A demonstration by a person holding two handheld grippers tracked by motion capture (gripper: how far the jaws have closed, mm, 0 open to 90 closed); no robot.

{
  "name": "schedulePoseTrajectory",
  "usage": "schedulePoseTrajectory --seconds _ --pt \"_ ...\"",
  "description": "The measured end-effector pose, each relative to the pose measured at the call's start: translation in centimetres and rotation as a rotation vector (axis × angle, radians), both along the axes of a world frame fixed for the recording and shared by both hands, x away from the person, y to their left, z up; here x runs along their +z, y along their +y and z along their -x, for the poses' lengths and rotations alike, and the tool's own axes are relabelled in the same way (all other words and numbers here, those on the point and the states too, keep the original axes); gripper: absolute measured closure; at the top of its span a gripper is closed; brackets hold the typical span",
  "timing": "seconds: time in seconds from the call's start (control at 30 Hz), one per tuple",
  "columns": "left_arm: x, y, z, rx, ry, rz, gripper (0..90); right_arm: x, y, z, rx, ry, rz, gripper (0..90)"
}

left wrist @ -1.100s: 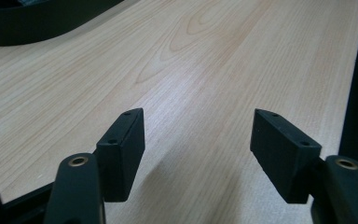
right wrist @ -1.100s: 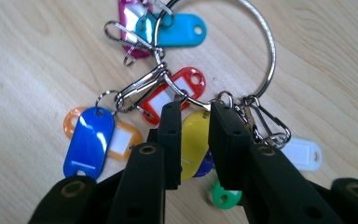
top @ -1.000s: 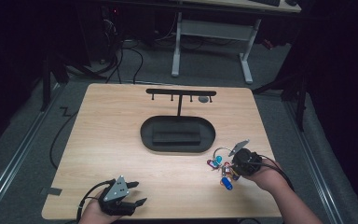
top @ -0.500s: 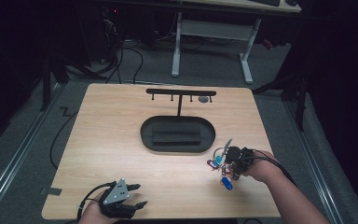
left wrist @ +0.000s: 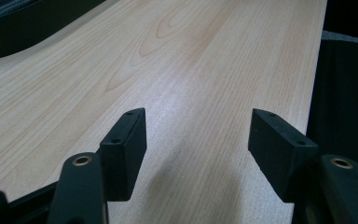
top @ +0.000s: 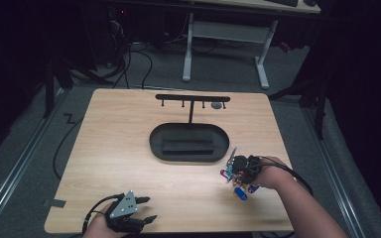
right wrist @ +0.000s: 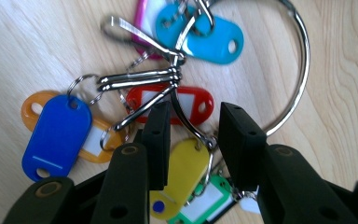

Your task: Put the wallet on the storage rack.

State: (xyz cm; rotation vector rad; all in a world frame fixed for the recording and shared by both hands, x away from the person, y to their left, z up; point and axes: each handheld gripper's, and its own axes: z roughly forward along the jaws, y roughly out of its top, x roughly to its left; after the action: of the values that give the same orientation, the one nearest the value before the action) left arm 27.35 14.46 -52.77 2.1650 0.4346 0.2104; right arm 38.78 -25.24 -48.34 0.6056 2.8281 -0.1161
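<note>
The bunch of key tags (top: 237, 179) sits on the wooden table (top: 129, 148), just off the near right end of the black oval tray (top: 188, 142). The right gripper (top: 234, 171) is down over that bunch, with the hand (top: 268, 173) coming in from the side away from the tray.

In the right gripper view the gripper (right wrist: 193, 123) has its jaws partly apart; they have just been opening. A thin metal clip (right wrist: 186, 119) from the bunch runs through the gap, and the pads don't seem to be pressing on it (it looks loose in there, not pinched). Around the jaws: a red tag (right wrist: 186, 100) just past the tips, a yellow tag (right wrist: 182, 170) under them, a blue tag (right wrist: 51, 135) lying on an orange one (right wrist: 95, 140) off to one side, a cyan tag (right wrist: 205, 32) farther out, a green tag (right wrist: 207, 198) close in, and a big metal ring (right wrist: 298, 70) looping round the outer side.

The left gripper (top: 144, 208) rests at the table's near edge, well away from the tray. In the left gripper view the gripper (left wrist: 198, 133) has its jaws wide apart with nothing but bare wood between them.

Behind the tray stands a black rack (top: 192, 98) with small hooks.
</note>
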Motion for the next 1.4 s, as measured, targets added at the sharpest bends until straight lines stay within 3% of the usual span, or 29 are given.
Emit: schedulePoseTrajectory --seconds 0.17,0.4,0.57,0.73,1.1,1.4 --pt "-0.1 -0.1 0.1 -0.011 0.002 -0.01 37.4 0.0 -0.2 -0.2 0.003 0.015 0.008 68.4" --pt "-0.2 -0.3 0.1 -0.019 0.012 -0.007 37.1 0.1 -0.7 -0.8 -0.026 0.045 -0.034 71.8" --pt "-0.2 -0.3 0.1 -0.026 0.022 0.002 37.2 0.0 -0.2 -0.7 0.057 0.049 -0.015 74.2" --pt "-0.3 -0.4 0.1 -0.03 0.023 -0.006 37.2 -0.2 0.5 -1.1 0.086 0.059 0.01 74.6" --pt "-0.2 -0.4 0.2 -0.04 0.025 -0.006 37.1 -0.3 0.3 -1.4 0.011 0.107 -0.039 86.0" --pt "-0.3 -0.3 0.2 -0.034 0.028 -0.011 37.0 0.2 0.8 -0.7 0.004 0.107 -0.013 86.9"
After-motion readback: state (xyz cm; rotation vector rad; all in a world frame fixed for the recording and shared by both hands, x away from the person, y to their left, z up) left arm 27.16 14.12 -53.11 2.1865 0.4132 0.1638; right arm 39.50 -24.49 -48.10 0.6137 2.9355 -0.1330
